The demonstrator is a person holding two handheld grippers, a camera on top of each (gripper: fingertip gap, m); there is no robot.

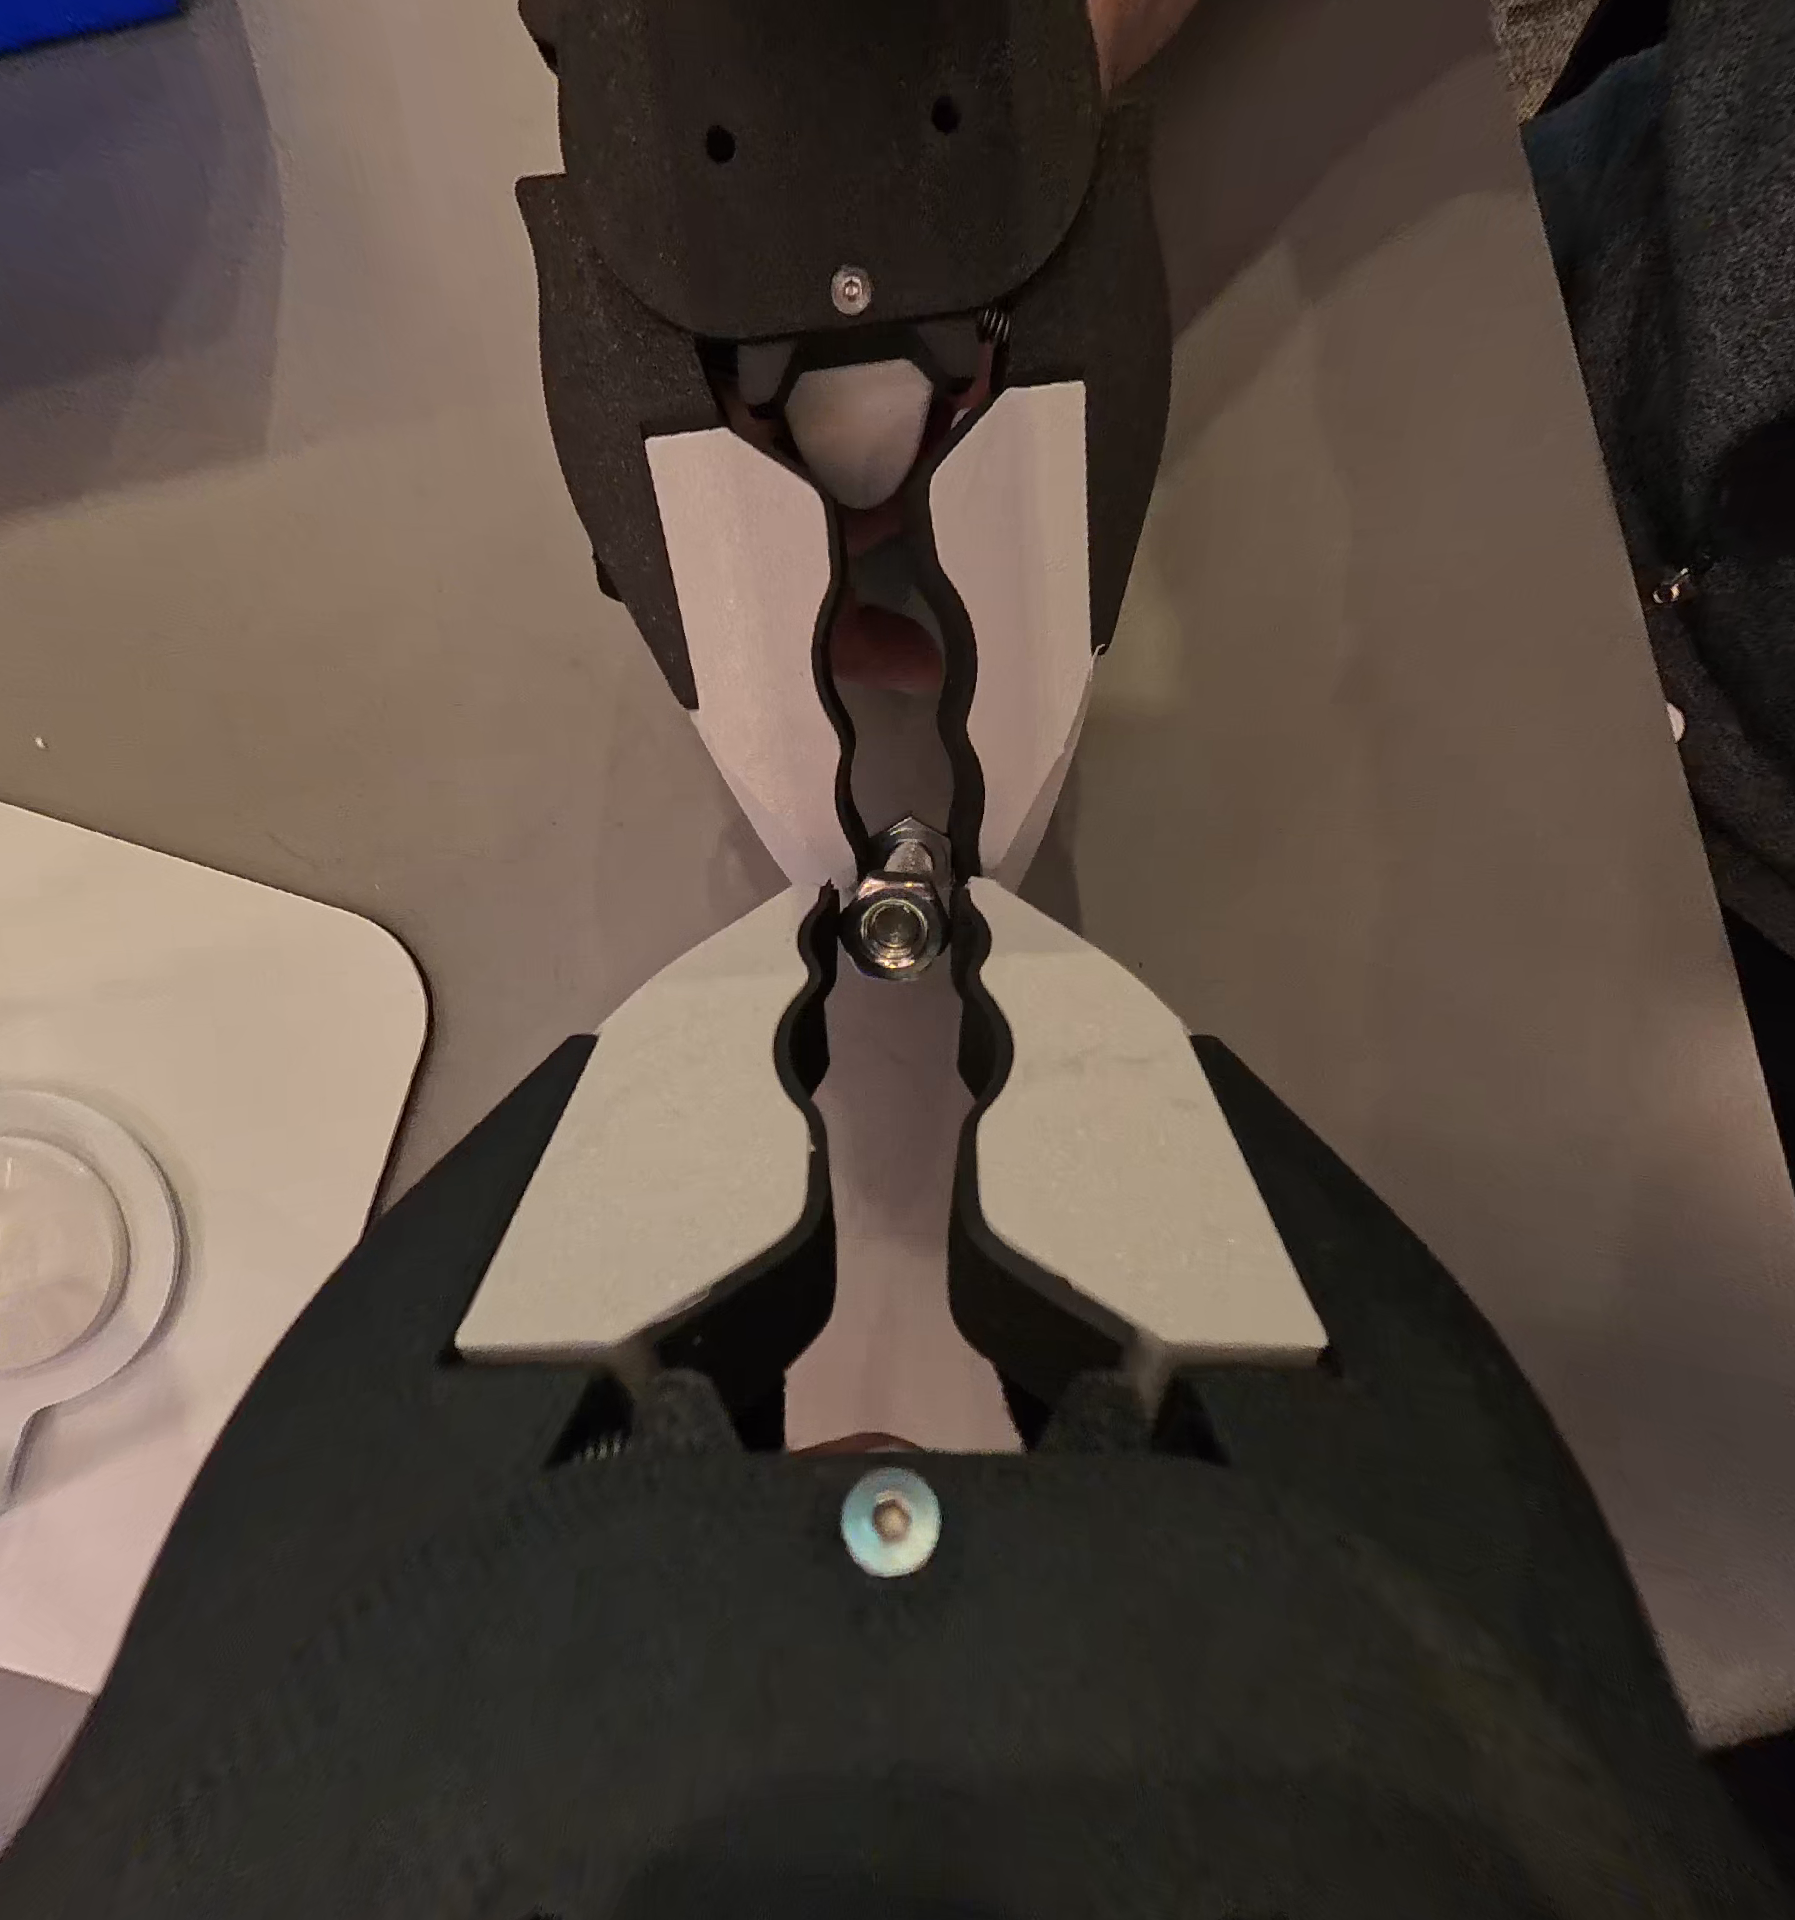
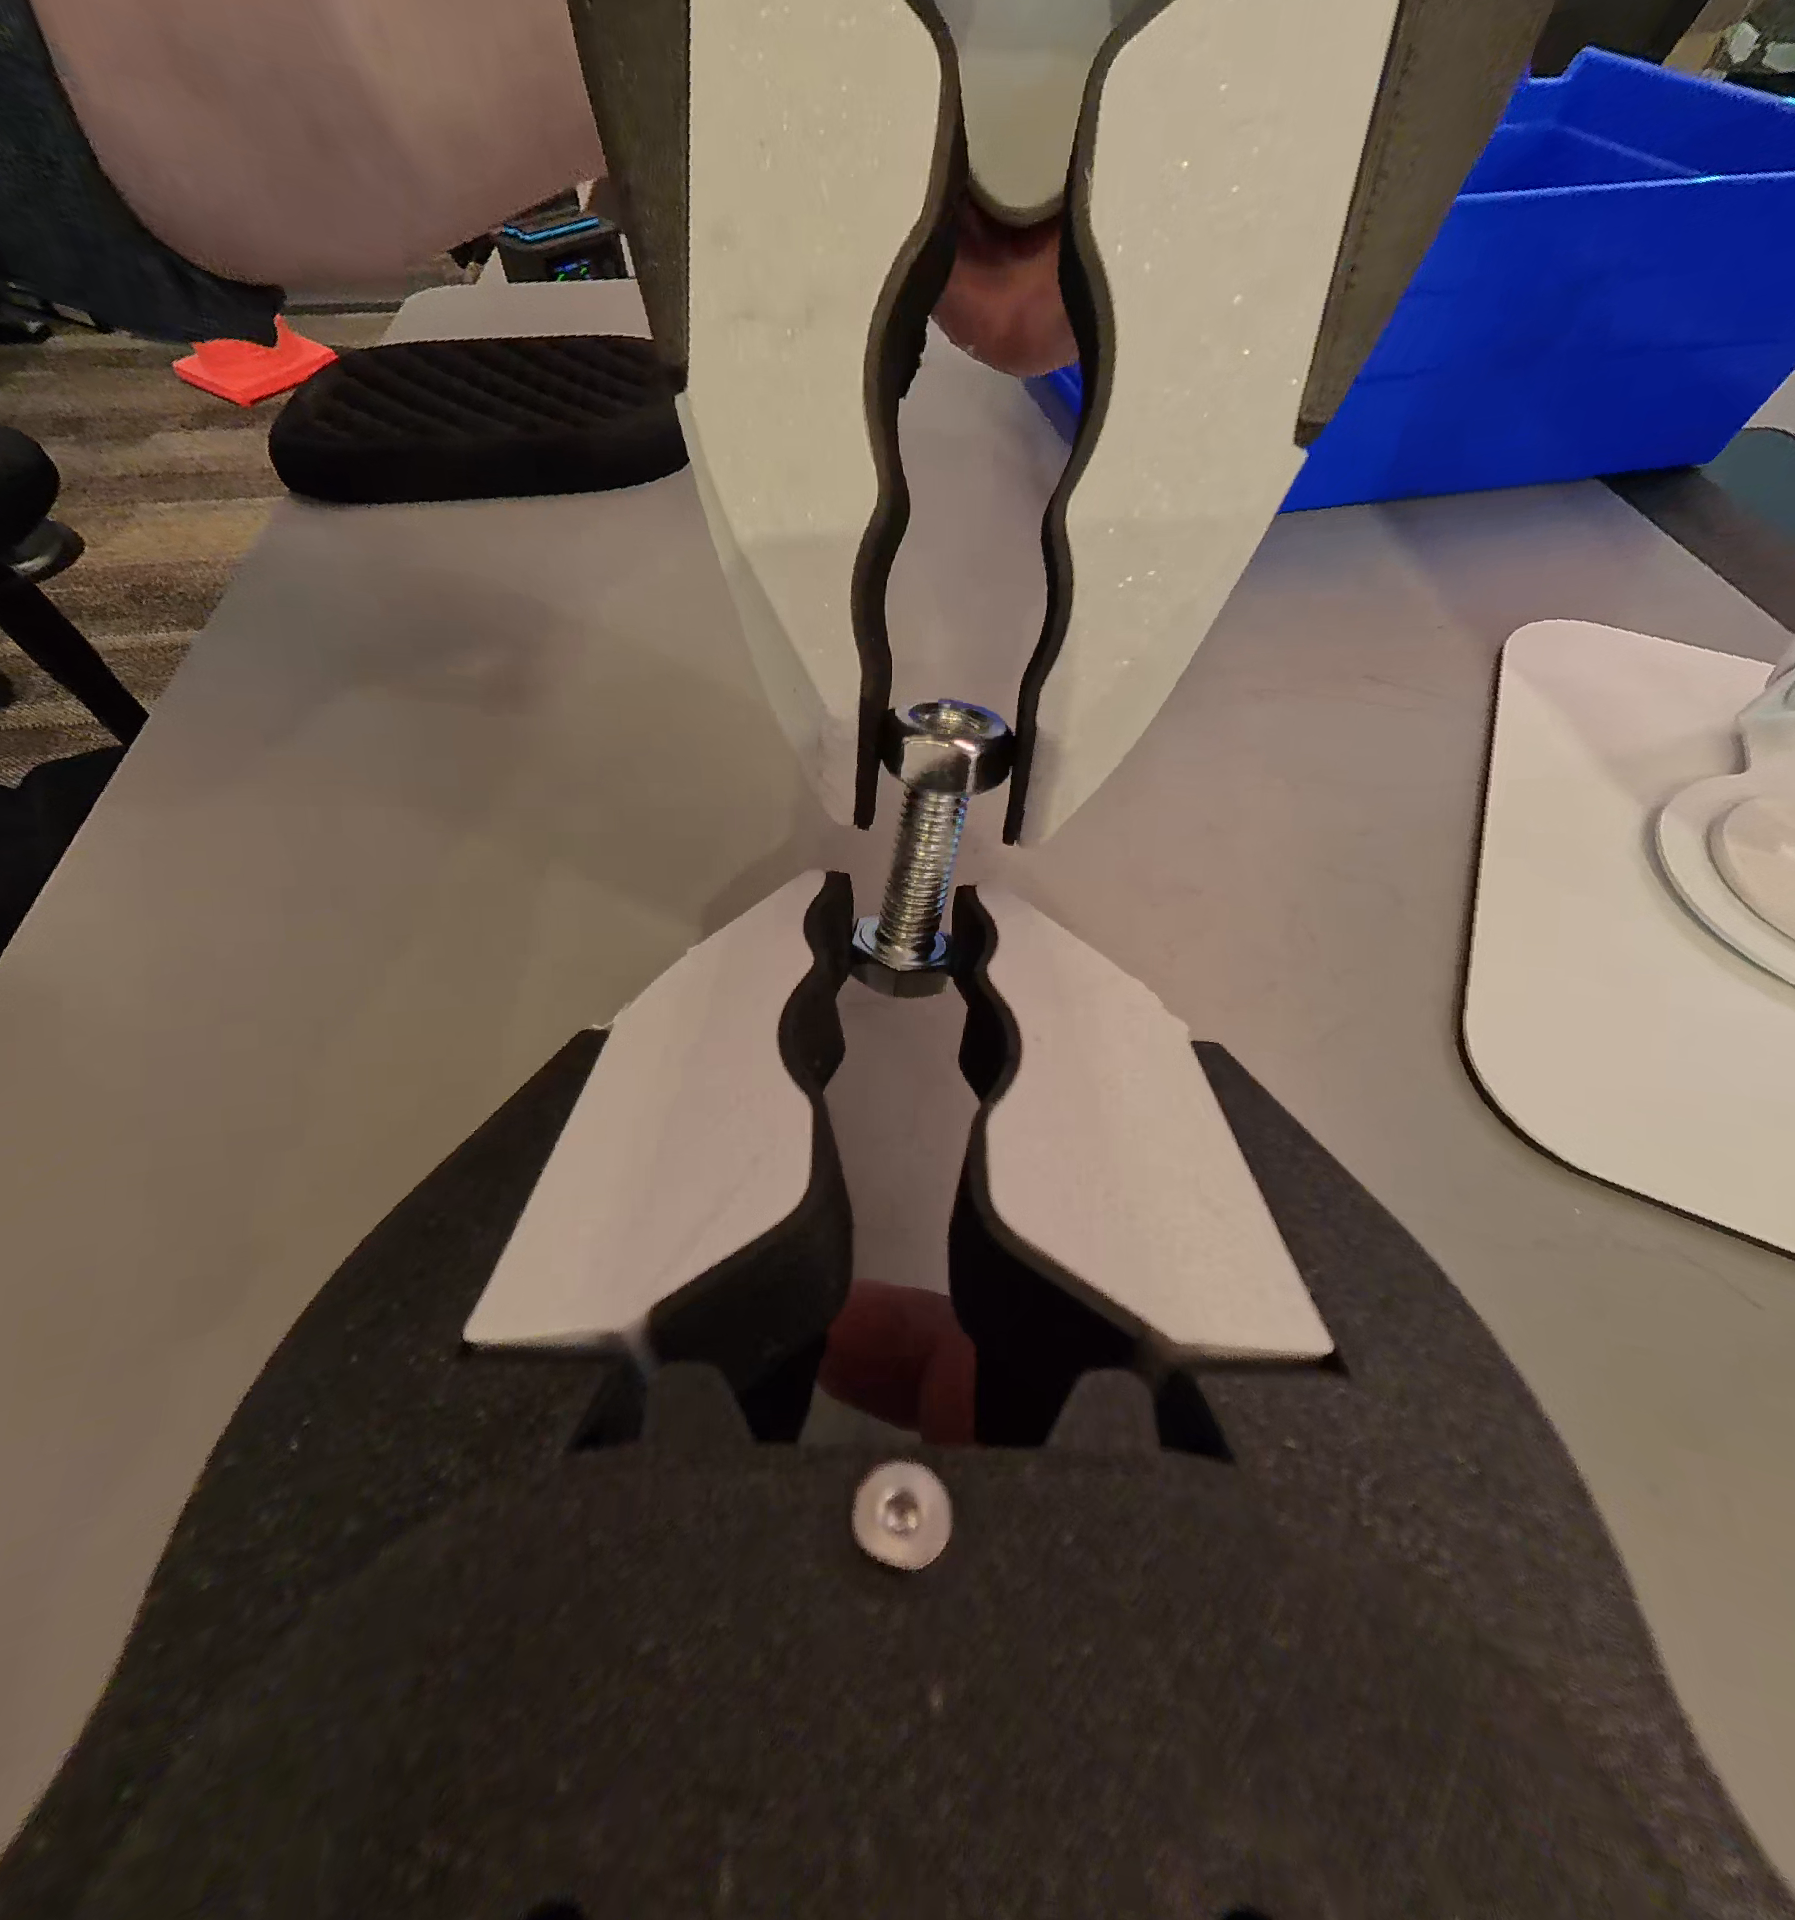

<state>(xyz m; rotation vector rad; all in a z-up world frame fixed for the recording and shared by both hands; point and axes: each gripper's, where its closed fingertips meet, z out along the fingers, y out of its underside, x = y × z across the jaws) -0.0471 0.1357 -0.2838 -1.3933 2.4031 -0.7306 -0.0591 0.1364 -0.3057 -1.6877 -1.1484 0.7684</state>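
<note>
A shiny silver threaded steel bolt [image 2: 926, 862] with a hexagonal nut at each end is held in the air above the grey bench [image 2: 457, 831], spanning two facing grippers. The left gripper [image 1: 895, 928] has its jaws narrowed onto the silver hex nut [image 1: 891, 928] at one end, black pads pressing its flats; the right gripper [image 2: 898, 961] clamps the darker hex nut [image 2: 898, 971] at the other end in the same way. A white rounded-corner mat [image 2: 1641, 1091] lies just beside them, carrying a clear plastic blister tray [image 2: 1766, 873]. Farther back stand a blue plastic bin [image 2: 1599, 301], contents hidden, and a black ribbed pad [image 2: 477, 421].
</note>
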